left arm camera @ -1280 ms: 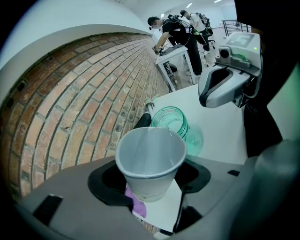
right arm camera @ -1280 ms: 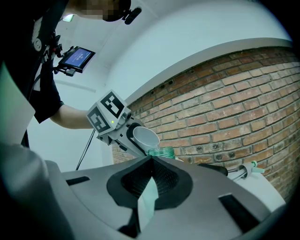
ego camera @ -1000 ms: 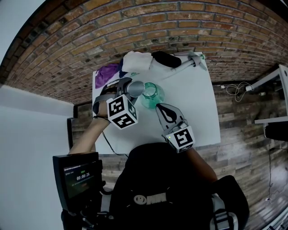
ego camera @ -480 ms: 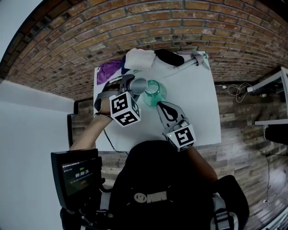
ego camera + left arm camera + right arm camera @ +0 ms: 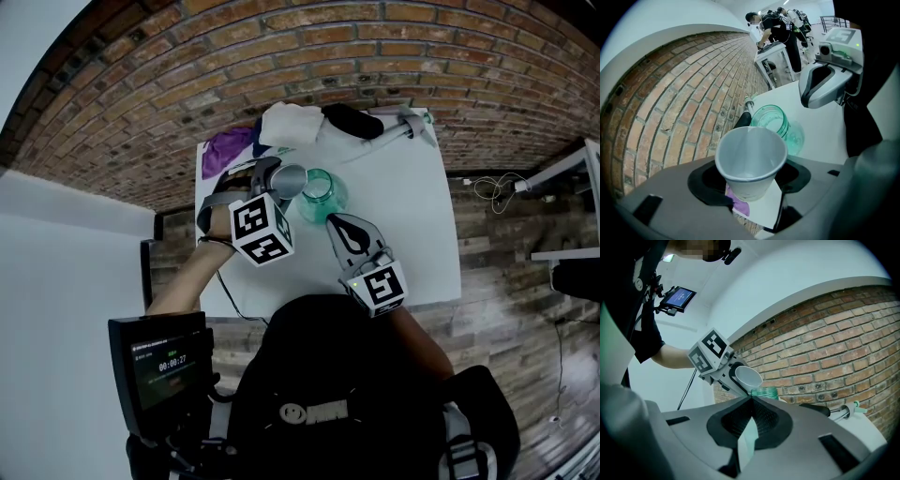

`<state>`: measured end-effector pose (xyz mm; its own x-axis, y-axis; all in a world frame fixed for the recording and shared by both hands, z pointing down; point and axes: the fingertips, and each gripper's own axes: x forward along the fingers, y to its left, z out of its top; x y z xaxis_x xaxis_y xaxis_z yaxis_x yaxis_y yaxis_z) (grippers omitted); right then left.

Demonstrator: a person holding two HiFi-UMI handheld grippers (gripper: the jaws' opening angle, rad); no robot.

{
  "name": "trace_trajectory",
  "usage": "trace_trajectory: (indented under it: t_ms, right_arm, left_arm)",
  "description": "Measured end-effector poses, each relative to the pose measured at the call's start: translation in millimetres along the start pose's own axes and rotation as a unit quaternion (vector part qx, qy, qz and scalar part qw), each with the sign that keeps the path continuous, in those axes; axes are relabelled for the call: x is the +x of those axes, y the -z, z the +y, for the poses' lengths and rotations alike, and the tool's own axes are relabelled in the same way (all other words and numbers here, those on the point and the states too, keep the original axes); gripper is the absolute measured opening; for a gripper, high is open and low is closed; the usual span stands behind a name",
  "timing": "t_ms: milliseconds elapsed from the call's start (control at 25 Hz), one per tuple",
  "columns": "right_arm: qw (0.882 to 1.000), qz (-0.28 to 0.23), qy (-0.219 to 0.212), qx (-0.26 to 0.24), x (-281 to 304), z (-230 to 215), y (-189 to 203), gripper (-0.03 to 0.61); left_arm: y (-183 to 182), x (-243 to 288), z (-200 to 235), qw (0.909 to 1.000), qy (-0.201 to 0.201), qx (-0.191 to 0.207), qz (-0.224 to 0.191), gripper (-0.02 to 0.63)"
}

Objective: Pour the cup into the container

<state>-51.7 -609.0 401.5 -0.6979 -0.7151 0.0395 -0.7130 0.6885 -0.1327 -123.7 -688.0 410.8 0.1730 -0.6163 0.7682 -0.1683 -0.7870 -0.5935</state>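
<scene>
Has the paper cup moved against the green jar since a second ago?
No: the paper cup remains just left of the green jar, tilted.

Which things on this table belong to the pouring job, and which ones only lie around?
Belong to the job:
- white paper cup, tilted in the left gripper
- green glass jar, close to the cup's mouth

Only lying about, at the far edge of the table:
- purple cloth
- white cloth
- black object
- grey tool

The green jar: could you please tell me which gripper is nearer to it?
Left. The left gripper holds the paper cup tipped beside the mouth of the green jar; the right gripper, shut, hangs apart on its near side.
</scene>
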Motion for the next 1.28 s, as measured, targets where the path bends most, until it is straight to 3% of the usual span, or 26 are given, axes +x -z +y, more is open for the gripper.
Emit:
trace_trajectory:
  t_ms: [1280]
  right_arm:
    - [1.0,-0.005,-0.005,-0.001,0.9,1.9,-0.8,0.0]
  left_arm:
    - [-0.6,-0.7,1.3,0.9992,-0.015,0.036,0.013,0.281]
